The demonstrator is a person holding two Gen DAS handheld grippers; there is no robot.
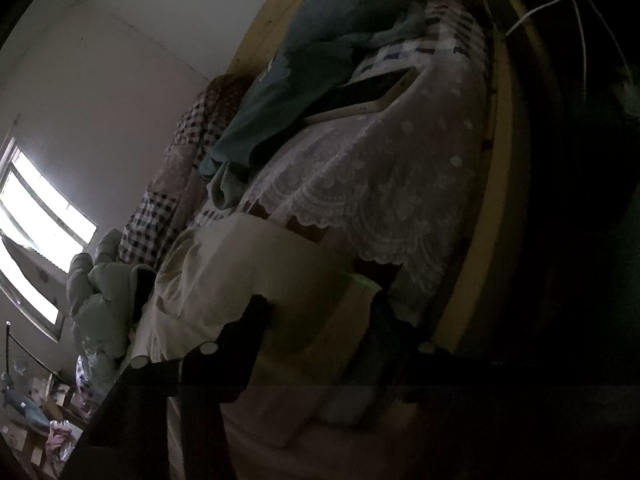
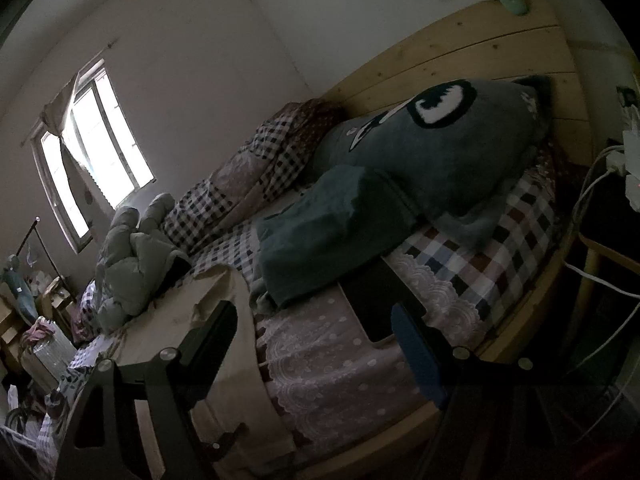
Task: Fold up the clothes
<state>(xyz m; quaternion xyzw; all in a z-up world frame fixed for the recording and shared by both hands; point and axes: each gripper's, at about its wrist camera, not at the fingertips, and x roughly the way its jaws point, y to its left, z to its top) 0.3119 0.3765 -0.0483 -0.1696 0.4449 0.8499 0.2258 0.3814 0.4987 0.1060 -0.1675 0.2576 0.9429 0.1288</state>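
A cream garment (image 1: 248, 272) lies on the bed and hangs over its near edge; the same cream garment (image 2: 224, 300) shows in the right wrist view. My left gripper (image 1: 316, 332) is low and close against it, fingers wide apart, with the cream cloth between and behind them in dim light. My right gripper (image 2: 312, 348) is open above the bed edge, its black finger (image 2: 208, 344) overlapping the garment and its blue finger (image 2: 416, 352) over the lace bedspread (image 2: 328, 360). A folded teal cloth (image 2: 320, 232) lies further up the bed.
A dark tablet (image 2: 376, 300) rests beside the teal cloth. A large grey plush (image 2: 440, 140) leans on the wooden headboard (image 2: 480, 48). A pale green puffy jacket (image 2: 128, 264) and checked quilt (image 2: 240, 184) lie by the wall. Cables (image 2: 592, 184) hang at right; a basket (image 2: 48, 348) stands at left.
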